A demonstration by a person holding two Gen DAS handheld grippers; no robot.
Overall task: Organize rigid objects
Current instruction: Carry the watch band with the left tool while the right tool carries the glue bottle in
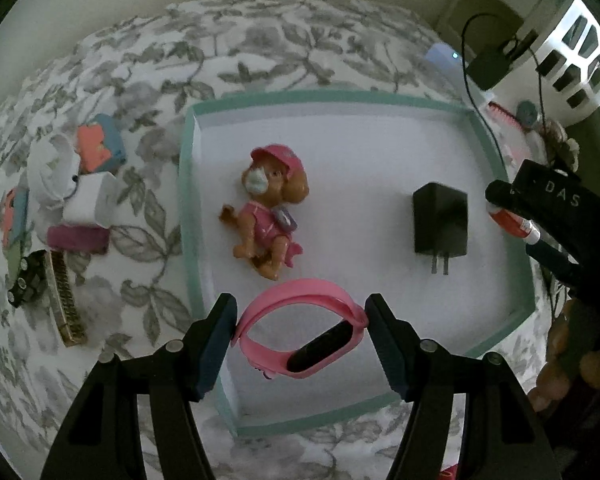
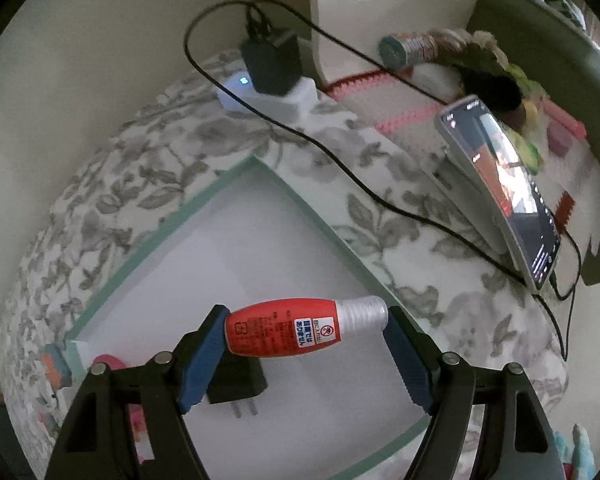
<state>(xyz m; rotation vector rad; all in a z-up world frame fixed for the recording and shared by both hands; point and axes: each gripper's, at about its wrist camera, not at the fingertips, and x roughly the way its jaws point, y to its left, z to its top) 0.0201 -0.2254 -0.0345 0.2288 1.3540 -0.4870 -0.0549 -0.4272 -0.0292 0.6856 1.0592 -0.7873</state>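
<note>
The band [image 1: 300,336], a pink loop with a dark oval face, hangs clenched end to end in the left gripper [image 1: 301,330] over the near edge of the box [image 1: 192,216], which already holds a toy dog [image 1: 270,210] and a black charger [image 1: 440,222]. To the right, the bottle [image 2: 300,330], red with a ribbed white neck, is clamped lengthwise in the right gripper [image 2: 305,334] above the box's right part. I would lower each onto bare white floor, clear of dog and charger, before letting go
</note>
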